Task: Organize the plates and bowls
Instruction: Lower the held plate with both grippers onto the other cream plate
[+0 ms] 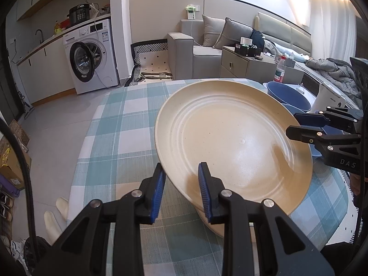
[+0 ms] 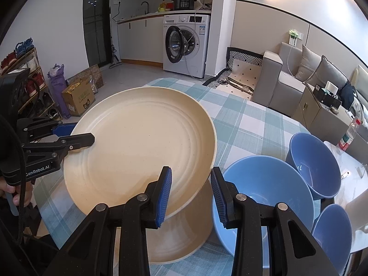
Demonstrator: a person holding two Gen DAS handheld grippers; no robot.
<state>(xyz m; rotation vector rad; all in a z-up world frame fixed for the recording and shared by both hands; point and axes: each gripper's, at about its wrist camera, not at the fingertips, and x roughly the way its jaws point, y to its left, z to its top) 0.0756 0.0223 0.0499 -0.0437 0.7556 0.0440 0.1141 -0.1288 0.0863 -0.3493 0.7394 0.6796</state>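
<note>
A large cream plate (image 1: 232, 142) is held tilted above the checked tablecloth, over a second cream plate (image 2: 184, 234) lying on the table. My left gripper (image 1: 181, 193) has the plate's near rim between its blue pads with a gap showing. My right gripper (image 2: 191, 195) straddles the plate's opposite rim, also with a gap. Each gripper shows in the other view: the right one (image 1: 299, 126) and the left one (image 2: 76, 133). Three blue bowls (image 2: 264, 197) stand to the right of the plates.
The table has a teal and white checked cloth (image 1: 119, 142). A water bottle (image 1: 279, 69) and a white appliance (image 1: 329, 99) stand at the far right edge. Beyond are a sofa, a cabinet, a washing machine (image 1: 89, 59) and a cardboard box (image 2: 79, 96).
</note>
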